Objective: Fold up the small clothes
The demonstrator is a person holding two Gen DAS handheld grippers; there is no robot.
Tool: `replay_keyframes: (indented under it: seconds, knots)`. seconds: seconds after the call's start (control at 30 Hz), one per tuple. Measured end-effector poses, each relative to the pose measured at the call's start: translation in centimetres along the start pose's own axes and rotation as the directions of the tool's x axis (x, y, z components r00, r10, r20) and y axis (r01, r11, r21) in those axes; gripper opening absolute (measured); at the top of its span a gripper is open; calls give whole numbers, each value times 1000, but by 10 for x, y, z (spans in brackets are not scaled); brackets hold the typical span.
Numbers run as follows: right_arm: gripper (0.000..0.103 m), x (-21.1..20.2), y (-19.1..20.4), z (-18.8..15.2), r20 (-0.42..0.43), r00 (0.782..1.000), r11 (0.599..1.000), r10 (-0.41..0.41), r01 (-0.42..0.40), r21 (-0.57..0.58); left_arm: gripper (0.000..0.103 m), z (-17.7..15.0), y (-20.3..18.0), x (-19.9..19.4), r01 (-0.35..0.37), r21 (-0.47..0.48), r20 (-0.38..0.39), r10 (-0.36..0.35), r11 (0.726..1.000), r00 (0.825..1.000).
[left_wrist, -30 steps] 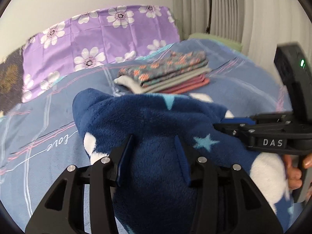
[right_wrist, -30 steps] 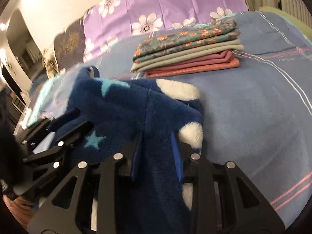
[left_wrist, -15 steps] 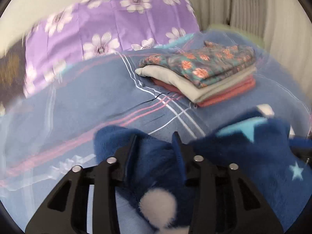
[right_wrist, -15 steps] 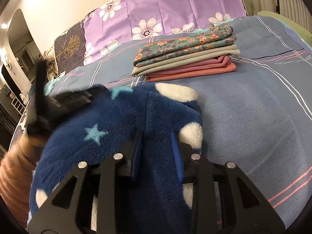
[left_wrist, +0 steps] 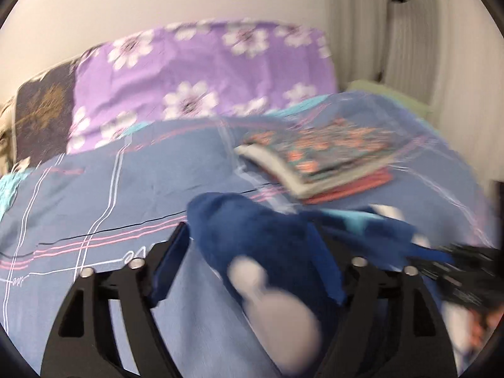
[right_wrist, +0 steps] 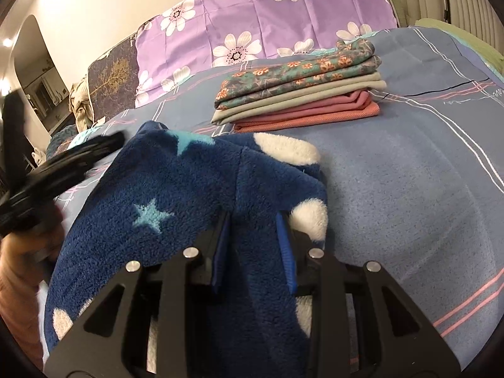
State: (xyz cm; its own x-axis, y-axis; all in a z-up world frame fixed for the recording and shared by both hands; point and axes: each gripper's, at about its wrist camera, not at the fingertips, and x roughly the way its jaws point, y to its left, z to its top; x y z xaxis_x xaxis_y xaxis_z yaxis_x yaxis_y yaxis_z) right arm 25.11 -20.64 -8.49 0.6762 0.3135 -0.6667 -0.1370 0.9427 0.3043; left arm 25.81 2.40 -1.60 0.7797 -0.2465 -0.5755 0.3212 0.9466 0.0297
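Note:
A dark blue fleece garment (right_wrist: 176,195) with pale stars and white spots lies on the blue bedspread (right_wrist: 409,189). My right gripper (right_wrist: 253,220) is shut on a fold of it near its right edge. In the blurred left wrist view the garment (left_wrist: 267,239) lies between the wide-apart fingers of my left gripper (left_wrist: 252,236), which is open and not clamping it. The left gripper also shows, blurred, in the right wrist view (right_wrist: 104,145), off the garment's left edge.
A stack of folded clothes (right_wrist: 299,94), floral on top, grey and pink below, sits behind the garment, also in the left wrist view (left_wrist: 324,157). A purple flowered pillow (right_wrist: 267,15) lies at the bed's head. Curtains (left_wrist: 393,47) hang at the right.
My left gripper has opened, let go of the fleece garment and swung away to the left. My right gripper keeps its hold; the garment has settled flatter on the bed.

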Motion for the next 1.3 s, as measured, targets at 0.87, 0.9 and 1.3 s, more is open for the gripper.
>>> replay_keyframes:
  seconds: [0.87, 0.9, 1.3]
  knots:
    - [76, -124, -61, -126, -123, 983, 909, 138, -76, 411, 102, -81, -42, -22, 165, -87, -153, -177, 982, 972]
    - [77, -123, -60, -134, -147, 976, 898, 159, -82, 432, 102, -81, -43, -21, 165, -88, -151, -177, 982, 973]
    - [99, -92, -37, -150, -73, 923, 734, 378, -251, 630, 102, -83, -37, -20, 185, -136, -141, -204, 973, 969]
